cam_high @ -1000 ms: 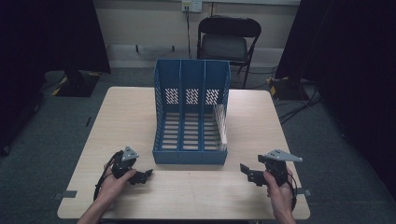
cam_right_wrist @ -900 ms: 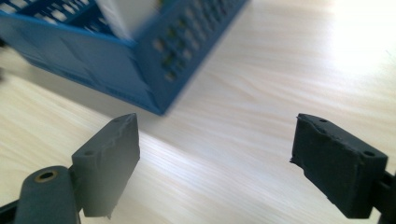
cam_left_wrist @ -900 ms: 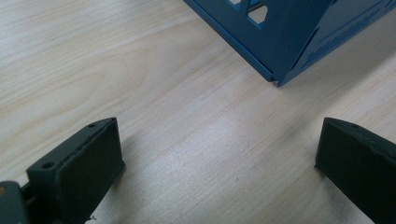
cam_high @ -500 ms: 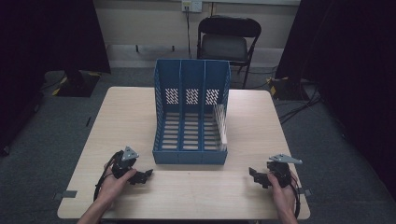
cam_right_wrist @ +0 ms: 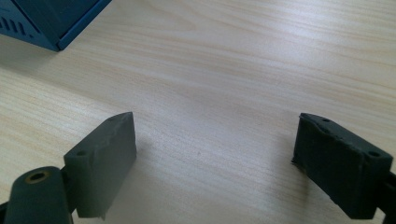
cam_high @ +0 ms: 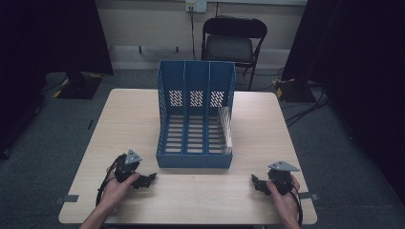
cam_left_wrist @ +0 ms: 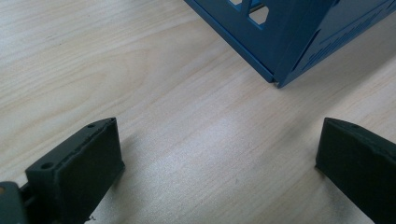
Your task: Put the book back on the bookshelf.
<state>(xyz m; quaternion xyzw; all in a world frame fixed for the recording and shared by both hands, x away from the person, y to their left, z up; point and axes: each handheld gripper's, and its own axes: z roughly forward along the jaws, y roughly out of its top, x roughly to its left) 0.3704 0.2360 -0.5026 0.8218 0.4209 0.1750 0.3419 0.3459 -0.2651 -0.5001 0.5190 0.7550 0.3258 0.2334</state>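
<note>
Light wood counter [cam_high: 143, 119], rectangular. A blue three-slot file organiser [cam_high: 196, 117] stands at its centre, tall back toward the far edge, open front facing the person. Perforated panels in the back wall; slatted floor in each slot. A pale, thin sheet-like item [cam_high: 226, 125] leans against the inner wall of the rightmost slot; what it is cannot be made out.

Left hand-held gripper [cam_high: 145, 180]: low at the counter's near-left, held in the person's left hand [cam_high: 116, 190], jaws pointing right toward the organiser's front-left corner. In the left gripper view, jaws wide apart, nothing between them, bare wood underneath; the organiser's blue corner [cam_left_wrist: 280, 42] lies ahead, close but not touching.

Right hand-held gripper [cam_high: 258, 183]: near-right of counter, held in the person's right hand [cam_high: 282, 198], grey three-cornered plate on top, jaws pointing left. In the right gripper view, jaws also wide apart and empty over bare wood; a blue corner of the organiser [cam_right_wrist: 51, 21] shows at upper left, clear of the jaws.

Black folding chair [cam_high: 232, 40] behind the counter's far edge. Dark curtains either side, cables on grey floor.
</note>
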